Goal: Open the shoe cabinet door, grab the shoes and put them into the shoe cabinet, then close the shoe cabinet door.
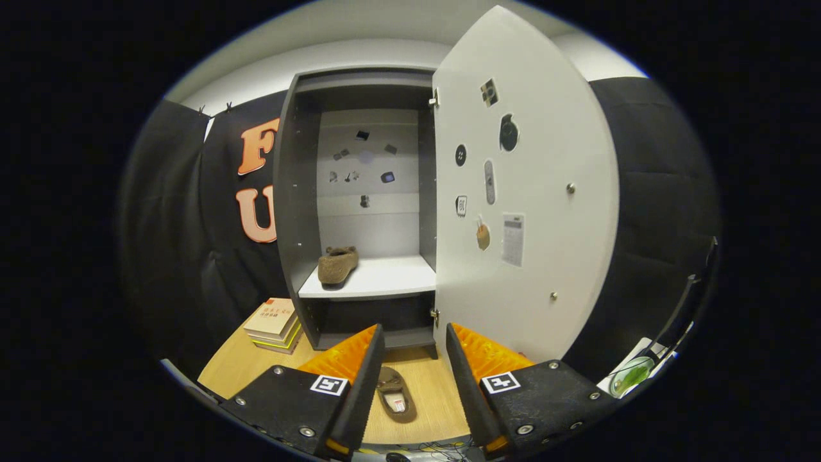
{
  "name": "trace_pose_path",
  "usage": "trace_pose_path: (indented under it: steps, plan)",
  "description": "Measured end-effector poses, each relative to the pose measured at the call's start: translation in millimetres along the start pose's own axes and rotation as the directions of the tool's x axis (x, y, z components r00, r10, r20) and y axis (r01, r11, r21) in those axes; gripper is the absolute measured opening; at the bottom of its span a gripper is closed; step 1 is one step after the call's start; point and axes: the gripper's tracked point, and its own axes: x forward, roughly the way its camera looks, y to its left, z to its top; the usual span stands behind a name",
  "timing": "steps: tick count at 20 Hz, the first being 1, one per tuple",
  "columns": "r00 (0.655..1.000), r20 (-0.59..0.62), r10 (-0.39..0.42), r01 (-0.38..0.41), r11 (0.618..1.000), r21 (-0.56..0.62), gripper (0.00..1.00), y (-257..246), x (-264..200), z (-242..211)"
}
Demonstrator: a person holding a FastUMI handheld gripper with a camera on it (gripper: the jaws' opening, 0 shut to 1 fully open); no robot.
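Observation:
The grey shoe cabinet point(301, 212) stands ahead with its white door point(545, 212) swung wide open to the right. One brown shoe point(337, 264) rests on the left part of the white shelf point(391, 277) inside. A second brown shoe point(395, 393) lies on the wooden floor point(244, 366) in front of the cabinet, seen through the gap between my fingers and below them. My gripper point(415, 340) is open, with nothing held between its fingers.
A stack of books point(274, 323) sits on the floor by the cabinet's left side. Stickers dot the inside of the door and the cabinet's back panel. A paper with a green item point(632, 375) lies at the far right.

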Motion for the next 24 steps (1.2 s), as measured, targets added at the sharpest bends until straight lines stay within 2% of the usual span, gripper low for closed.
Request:
trace_pose_path:
  steps: [4, 10, 14, 19, 24]
  plan:
    - [0.988, -0.111, 0.110, -0.105, 0.993, 0.054, 0.66, 11, 42, -45]
    - [0.951, -0.220, 0.218, -0.217, 0.976, 0.027, 0.66, 30, 91, -97]
    - [0.904, -0.314, 0.290, -0.304, 0.953, 0.007, 0.66, 53, 117, -146]
    - [0.839, -0.406, 0.363, -0.374, 0.926, 0.055, 0.64, 76, 141, -208]
    - [0.776, -0.507, 0.375, -0.434, 0.901, 0.000, 0.56, 86, 162, -278]
